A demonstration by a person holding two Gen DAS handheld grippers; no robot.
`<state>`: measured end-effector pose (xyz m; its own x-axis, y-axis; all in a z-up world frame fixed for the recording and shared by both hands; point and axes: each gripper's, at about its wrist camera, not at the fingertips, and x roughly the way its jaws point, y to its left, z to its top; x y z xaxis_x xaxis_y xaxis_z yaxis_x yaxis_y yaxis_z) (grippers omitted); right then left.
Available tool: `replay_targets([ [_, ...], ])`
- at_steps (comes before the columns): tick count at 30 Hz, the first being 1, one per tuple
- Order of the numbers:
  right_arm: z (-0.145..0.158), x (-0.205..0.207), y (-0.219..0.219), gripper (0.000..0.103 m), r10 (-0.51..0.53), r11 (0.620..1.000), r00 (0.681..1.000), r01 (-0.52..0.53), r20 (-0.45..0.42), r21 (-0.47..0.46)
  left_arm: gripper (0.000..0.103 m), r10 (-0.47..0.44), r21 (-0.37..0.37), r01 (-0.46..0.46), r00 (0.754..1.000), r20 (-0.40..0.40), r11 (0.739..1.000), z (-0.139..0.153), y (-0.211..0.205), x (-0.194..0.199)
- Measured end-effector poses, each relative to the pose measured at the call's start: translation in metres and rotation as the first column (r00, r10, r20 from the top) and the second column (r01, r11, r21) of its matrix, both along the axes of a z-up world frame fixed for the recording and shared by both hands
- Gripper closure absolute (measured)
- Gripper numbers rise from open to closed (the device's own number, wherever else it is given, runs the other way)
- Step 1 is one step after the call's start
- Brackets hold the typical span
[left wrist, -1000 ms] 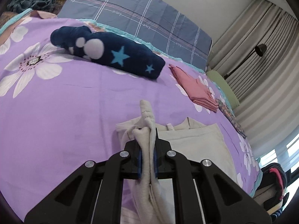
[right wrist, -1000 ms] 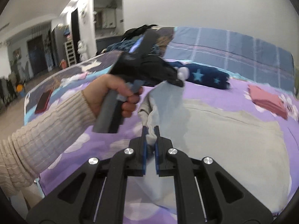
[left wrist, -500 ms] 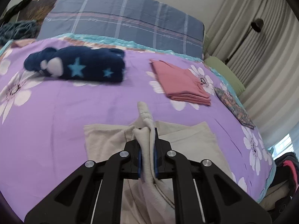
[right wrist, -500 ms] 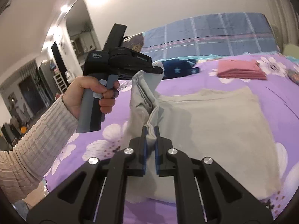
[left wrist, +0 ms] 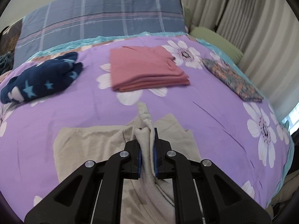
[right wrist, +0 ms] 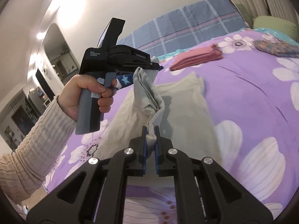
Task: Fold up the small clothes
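A beige garment (left wrist: 89,145) lies on the purple flowered bedspread (left wrist: 74,112). My left gripper (left wrist: 147,143) is shut on a bunched edge of it, lifted above the bed. My right gripper (right wrist: 150,140) is shut on another edge of the same garment (right wrist: 186,115). In the right wrist view the left gripper (right wrist: 155,65) is held in a hand at the left, with the raised cloth hanging between the two grippers. The rest of the garment lies flat on the bed.
A folded pink garment (left wrist: 147,71), a dark blue star-patterned garment (left wrist: 41,82) and a folded patterned cloth (left wrist: 231,78) lie farther up the bed. A blue plaid pillow (left wrist: 104,16) and a green pillow (left wrist: 216,41) are at the head. Curtains (left wrist: 252,18) hang to the right.
Both grippers have swung to the right and lifted the gripped edges of the beige garment. The pink garment now sits straight ahead in the left wrist view.
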<state>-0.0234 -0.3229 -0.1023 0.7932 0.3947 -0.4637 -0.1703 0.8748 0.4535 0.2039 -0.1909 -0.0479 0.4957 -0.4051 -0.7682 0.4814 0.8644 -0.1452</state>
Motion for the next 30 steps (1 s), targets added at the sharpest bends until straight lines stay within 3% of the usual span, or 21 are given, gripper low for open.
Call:
replay_targets([
  [14, -0.013, -0.025, -0.016, 0.096, -0.001, 0.999, 1.000, 0.002, -0.029, 0.033, 0.094, -0.062, 0.164, 0.056, 0.998, 0.029, 0.985, -0.028, -0.065, -0.006],
  [21, -0.018, -0.030, -0.020, 0.096, -0.006, 0.998, 0.999, 0.009, -0.047, 0.057, 0.095, -0.092, 0.195, 0.083, 0.995, 0.034, 0.977, -0.044, -0.084, -0.007],
  [26, -0.017, -0.035, -0.023, 0.096, -0.017, 0.998, 0.999, 0.020, -0.048, 0.064, 0.095, -0.083, 0.149, 0.077, 0.996, 0.035, 0.986, -0.040, -0.088, -0.006],
  [30, -0.019, -0.037, -0.027, 0.096, -0.048, 0.998, 0.997, 0.051, -0.067, 0.039, 0.095, -0.090, 0.170, 0.076, 0.993, 0.080, 0.982, -0.041, -0.099, -0.008],
])
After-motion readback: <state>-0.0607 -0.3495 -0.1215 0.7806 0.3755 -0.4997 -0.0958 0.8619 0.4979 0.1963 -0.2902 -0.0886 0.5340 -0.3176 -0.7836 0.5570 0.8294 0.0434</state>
